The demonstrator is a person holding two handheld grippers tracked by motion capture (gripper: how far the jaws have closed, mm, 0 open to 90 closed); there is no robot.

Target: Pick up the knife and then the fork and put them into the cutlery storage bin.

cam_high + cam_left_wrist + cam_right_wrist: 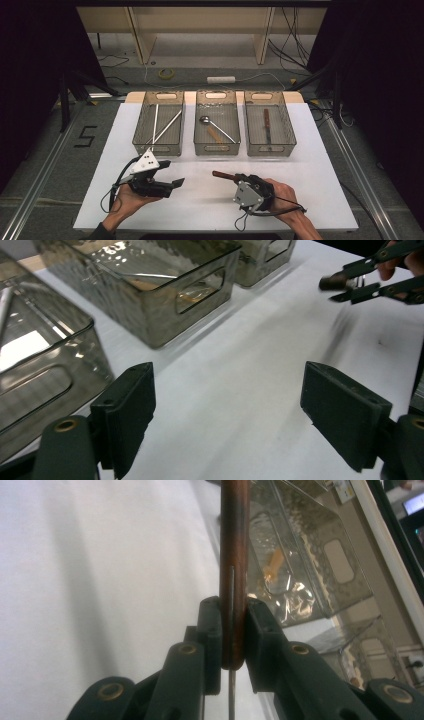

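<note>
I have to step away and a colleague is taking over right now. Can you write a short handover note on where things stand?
Right gripper: shut on a wooden-handled utensil, held above the white table.
Left gripper: open, nothing between its jaws, just above the table near the left bin.
Bins: the left one holds two pale sticks, the middle bin a spoon, the right bin a wooden-handled knife.
Done: those pieces are binned.
Left: the held utensil probably belongs in a bin, likely the right one.
</note>
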